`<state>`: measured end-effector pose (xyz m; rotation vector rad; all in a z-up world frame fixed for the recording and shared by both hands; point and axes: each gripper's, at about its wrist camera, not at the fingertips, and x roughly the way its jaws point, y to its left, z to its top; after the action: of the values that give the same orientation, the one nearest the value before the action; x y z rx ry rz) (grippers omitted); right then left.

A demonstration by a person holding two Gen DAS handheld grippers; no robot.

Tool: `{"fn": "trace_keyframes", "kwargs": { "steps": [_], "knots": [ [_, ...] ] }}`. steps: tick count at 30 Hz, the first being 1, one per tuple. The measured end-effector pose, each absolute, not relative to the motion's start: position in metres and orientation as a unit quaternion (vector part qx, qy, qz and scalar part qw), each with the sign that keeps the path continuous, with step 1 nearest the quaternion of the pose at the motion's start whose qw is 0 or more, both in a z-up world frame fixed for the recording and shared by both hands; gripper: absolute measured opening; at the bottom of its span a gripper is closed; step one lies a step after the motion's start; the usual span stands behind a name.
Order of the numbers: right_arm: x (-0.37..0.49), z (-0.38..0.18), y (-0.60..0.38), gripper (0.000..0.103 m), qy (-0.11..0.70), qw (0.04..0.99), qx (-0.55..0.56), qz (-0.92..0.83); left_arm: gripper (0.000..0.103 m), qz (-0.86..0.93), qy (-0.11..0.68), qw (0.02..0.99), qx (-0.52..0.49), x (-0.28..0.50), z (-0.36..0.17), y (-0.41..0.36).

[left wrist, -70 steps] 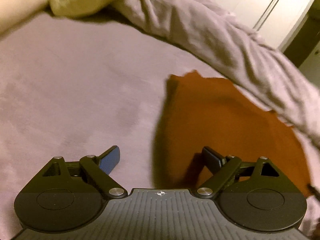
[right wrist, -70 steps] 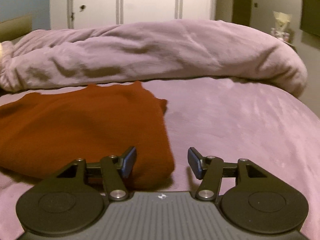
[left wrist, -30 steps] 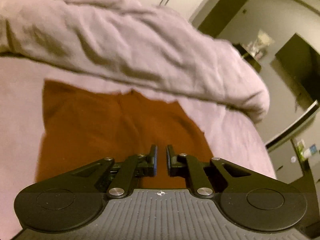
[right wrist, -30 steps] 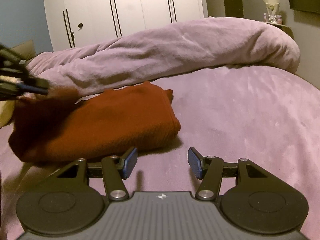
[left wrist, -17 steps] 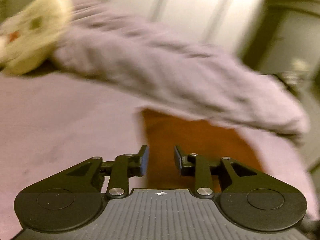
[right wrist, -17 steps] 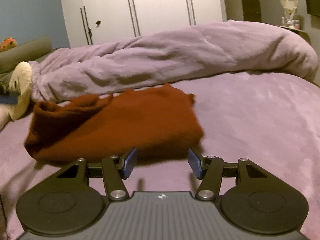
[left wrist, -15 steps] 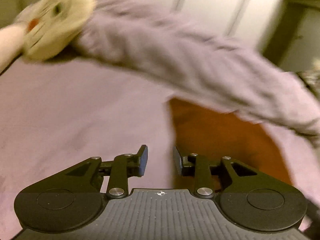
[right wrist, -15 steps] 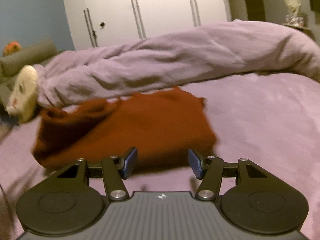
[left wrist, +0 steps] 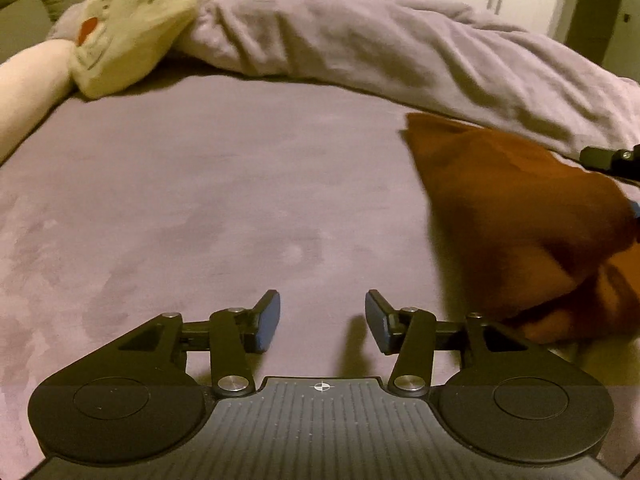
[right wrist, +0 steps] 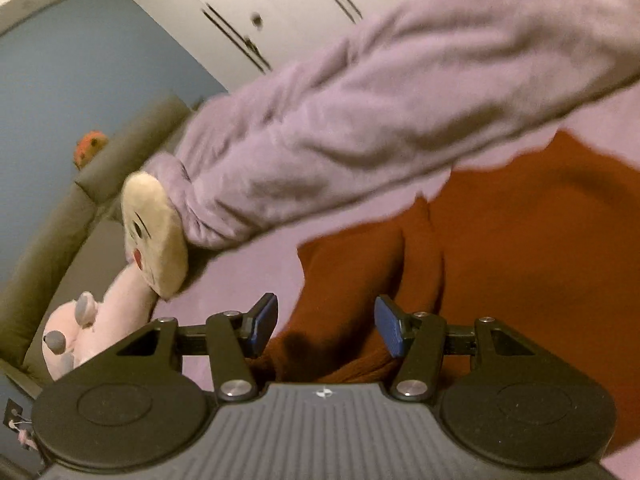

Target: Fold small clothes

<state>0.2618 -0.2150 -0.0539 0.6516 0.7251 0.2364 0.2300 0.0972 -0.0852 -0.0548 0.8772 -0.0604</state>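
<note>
A rust-brown garment point(left wrist: 520, 220) lies bunched on the mauve bed sheet point(left wrist: 200, 200), at the right of the left wrist view. My left gripper point(left wrist: 322, 312) hangs over bare sheet to its left. Its jaws are opening and nothing is between them. In the right wrist view, which is tilted, my right gripper point(right wrist: 326, 316) is low over the near left part of the garment point(right wrist: 540, 260). Its jaws are closing a little, with cloth showing below the gap and the pads not pressing on it. One of its black fingers point(left wrist: 604, 158) shows at the garment's far edge.
A rolled mauve duvet point(left wrist: 400, 40) runs along the back of the bed. A cream plush toy point(left wrist: 132, 28) lies at the duvet's left end, with a pink plush point(right wrist: 92, 320) beside it. White wardrobe doors point(right wrist: 280, 12) stand behind.
My left gripper swung left off the garment onto bare sheet and its jaws went from shut to open. My right gripper moved left along the garment and rolled, so its view is tilted.
</note>
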Motion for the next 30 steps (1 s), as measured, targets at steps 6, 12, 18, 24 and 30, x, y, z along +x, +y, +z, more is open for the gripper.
{"fn": "trace_keyframes", "kwargs": {
  "steps": [6, 12, 18, 24, 30],
  "knots": [
    [0.295, -0.087, -0.212, 0.020, 0.395, 0.830, 0.378, 0.108, 0.055, -0.010, 0.434, 0.900, -0.035, 0.230, -0.093, 0.107],
    [0.279, -0.065, -0.204, 0.006, 0.353, 0.887, 0.281, 0.101, 0.060, -0.035, 0.414, 0.908, -0.054, 0.231, -0.078, 0.099],
    [0.241, -0.076, -0.243, 0.006, 0.340, 0.891, 0.296, 0.044, 0.063, -0.085, 0.414, 0.904, -0.065, 0.250, -0.073, 0.059],
    [0.242, -0.102, -0.267, 0.012, 0.362, 0.855, 0.364, 0.077, 0.054, -0.108, 0.441, 0.890, -0.050, 0.259, -0.088, 0.027],
    [0.217, -0.100, -0.291, 0.028, 0.351, 0.849, 0.385, 0.085, 0.054, -0.109, 0.440, 0.890, -0.052, 0.261, -0.089, 0.025]
  ]
}}
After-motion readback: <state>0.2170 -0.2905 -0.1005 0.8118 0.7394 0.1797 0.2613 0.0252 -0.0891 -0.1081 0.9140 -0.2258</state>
